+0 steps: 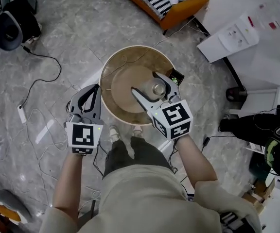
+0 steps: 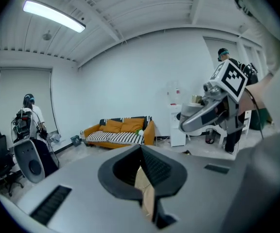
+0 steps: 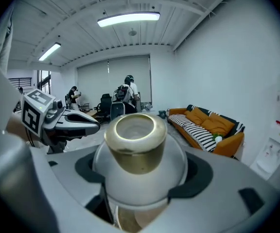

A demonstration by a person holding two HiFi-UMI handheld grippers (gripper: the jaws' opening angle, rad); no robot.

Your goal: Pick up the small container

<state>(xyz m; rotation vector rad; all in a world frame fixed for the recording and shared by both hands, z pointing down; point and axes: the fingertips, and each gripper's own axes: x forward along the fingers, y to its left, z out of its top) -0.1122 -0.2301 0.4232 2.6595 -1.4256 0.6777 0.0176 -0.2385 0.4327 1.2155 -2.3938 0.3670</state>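
Right tool (image 1: 146,84) is clamped on the small container (image 3: 135,144): in the right gripper view its two jaws press against the round pale body from either side, and the brass-coloured neck stands open-mouthed above them. From the head view the container sits between those jaws over the middle of the round wooden counter (image 1: 120,79).

The grasp, then, looks made. What is less sure is the lift. A strip of tan counter shows beneath the container in the right gripper view, which suggests it may already be off the surface, but neither view shows the gap between its base and the wood plainly, so I cannot say whether it has cleared. If it has not, raising it straight up is what remains.

Left tool (image 1: 94,92) has its jaws drawn together with nothing held between them. It hangs beside the near-left rim of the counter, apart from the container, and takes no part in the grasp.
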